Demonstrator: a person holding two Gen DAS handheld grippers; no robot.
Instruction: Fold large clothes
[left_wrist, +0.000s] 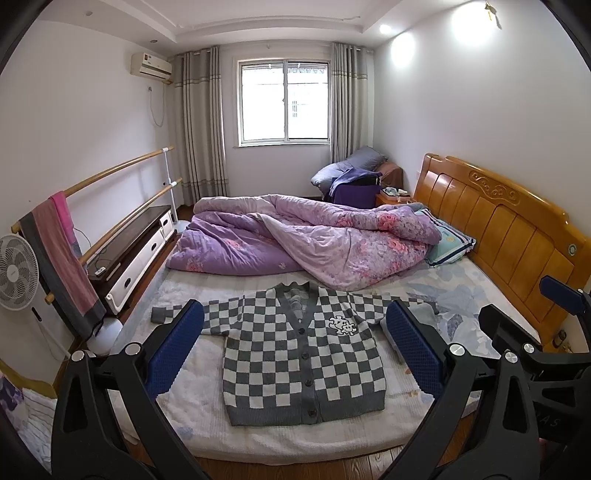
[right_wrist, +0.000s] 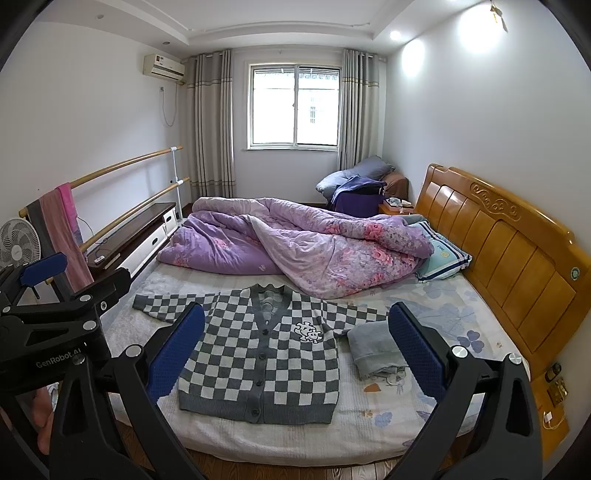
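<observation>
- I have both tongs, left (left_wrist: 293, 345) and right (right_wrist: 295, 347), spread wide and holding nothing, raised off the near edge of the bed (left_wrist: 295, 443).
- The cardigan (left_wrist: 303, 354) lies flat and buttoned, face up, hem toward the near edge, collar toward the quilt (left_wrist: 314, 240), sleeves spread toward the left and right sides.
- In my judgement no fold has begun, so the first step is to bring a sleeve in across the chest.
- I would take the left sleeve near its cuff (left_wrist: 159, 314), pinching only the knit, not the bed's cover under it.
- The right sleeve ends beside a folded grey cloth (right_wrist: 373, 349); I cannot tell whether they overlap, so I would close there with care, or grip nearer the shoulder.
- I would lift low and lay each sleeve straight, so the body stays square to the near edge.
- The quilt lies close behind the collar, so I would fold hem toward collar, not past it.
</observation>
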